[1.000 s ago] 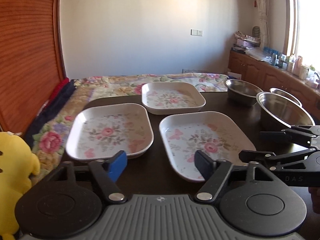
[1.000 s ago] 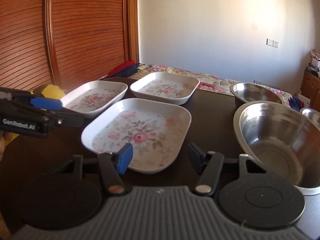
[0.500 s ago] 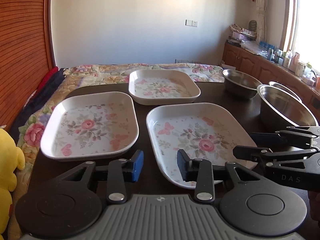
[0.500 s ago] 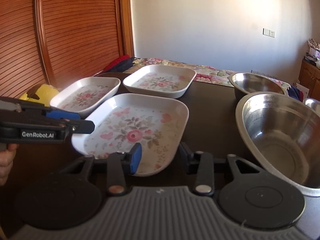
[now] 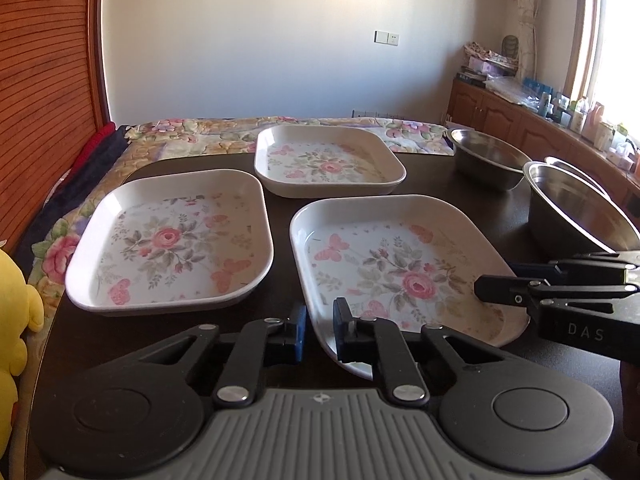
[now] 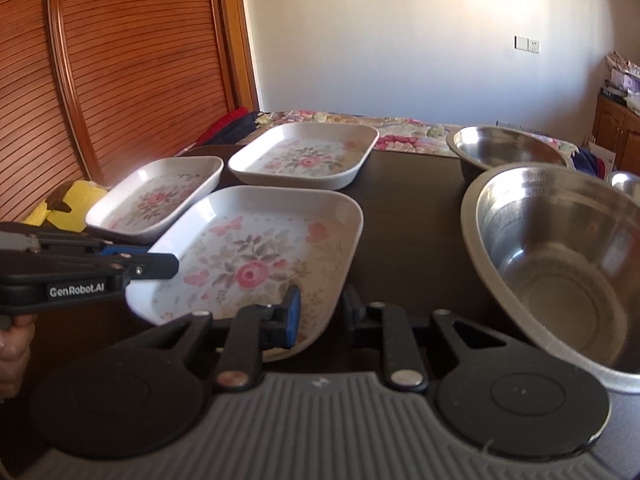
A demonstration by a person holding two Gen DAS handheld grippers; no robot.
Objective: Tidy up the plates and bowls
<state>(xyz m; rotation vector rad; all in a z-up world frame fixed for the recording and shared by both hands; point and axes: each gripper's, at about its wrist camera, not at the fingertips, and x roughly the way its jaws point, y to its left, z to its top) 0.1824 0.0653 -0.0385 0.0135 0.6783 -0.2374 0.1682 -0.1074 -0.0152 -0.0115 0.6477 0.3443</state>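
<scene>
Floral melamine, nearest plate (image 5: 400, 272): white, rose and butterfly print, sitting on the dark table (image 5: 460, 184) by its near edge, both grippers closing in on it.
Left gripper (image 5: 319, 330): blue pads narrowed to a slim gap, straddling the near-left rim of that plate; whether the pads actually touch the rim, I cannot tell.
Right gripper (image 6: 318, 314): fingers also drawn close, the near-right corner of the same plate (image 6: 256, 256) sitting between them (left pad over the inside, right one outside the wall); contact is not clear here either.
Cross view: each gripper shows side-on in the other camera, the right one (image 5: 496, 286) at the plate's right edge, the left one (image 6: 168, 266) at its left edge.
Left plate (image 5: 172, 240): same pattern, flat on the table near its left edge, just beside the first, not touching.
Far plate (image 5: 328, 162): third of the 3, toward the table's far edge.
Steel bowls: large bowl (image 6: 560, 260) at the right edge, well apart from the plates; smaller bowl (image 6: 508, 152) behind it, at the far right.
Hand (image 6: 14, 344): a person's fingers wrapped on the left gripper's handle.
Off the table: yellow plush toy (image 5: 16, 320) at the left side.
</scene>
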